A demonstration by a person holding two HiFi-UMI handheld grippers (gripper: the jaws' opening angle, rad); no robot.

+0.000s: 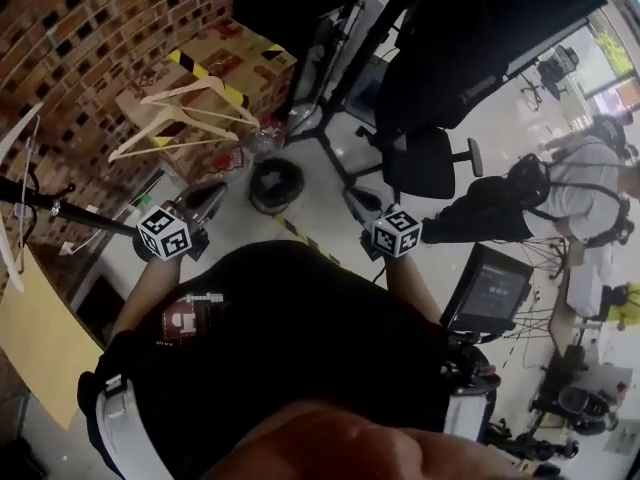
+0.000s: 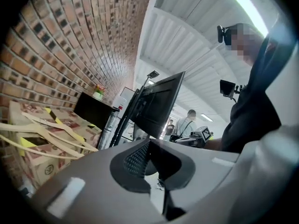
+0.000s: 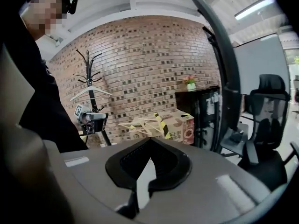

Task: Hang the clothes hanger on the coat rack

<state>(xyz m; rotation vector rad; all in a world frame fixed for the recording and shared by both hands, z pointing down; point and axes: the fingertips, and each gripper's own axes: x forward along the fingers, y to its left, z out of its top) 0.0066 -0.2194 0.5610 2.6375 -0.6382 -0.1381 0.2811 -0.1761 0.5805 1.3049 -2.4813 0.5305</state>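
Several wooden clothes hangers [image 1: 178, 118] lie on a cardboard box [image 1: 235, 53] by the brick wall; they also show in the left gripper view [image 2: 44, 134] and the right gripper view [image 3: 140, 124]. The black coat rack [image 3: 88, 76] stands at the wall with one white hanger [image 3: 91, 92] on it; its pole [image 1: 45, 205] is at far left in the head view. My left gripper [image 1: 205, 200] [image 2: 148, 141] is shut and empty, short of the box. My right gripper [image 1: 360, 203] [image 3: 150, 139] is shut and empty too.
A round black stool [image 1: 275, 183] stands on the floor between the grippers. Beyond it are tripod legs and a black office chair [image 1: 430, 158] [image 3: 268, 125]. A black cabinet [image 3: 201, 108] stands beside the box. Another person [image 1: 560, 193] is at right, near a monitor [image 1: 490, 288].
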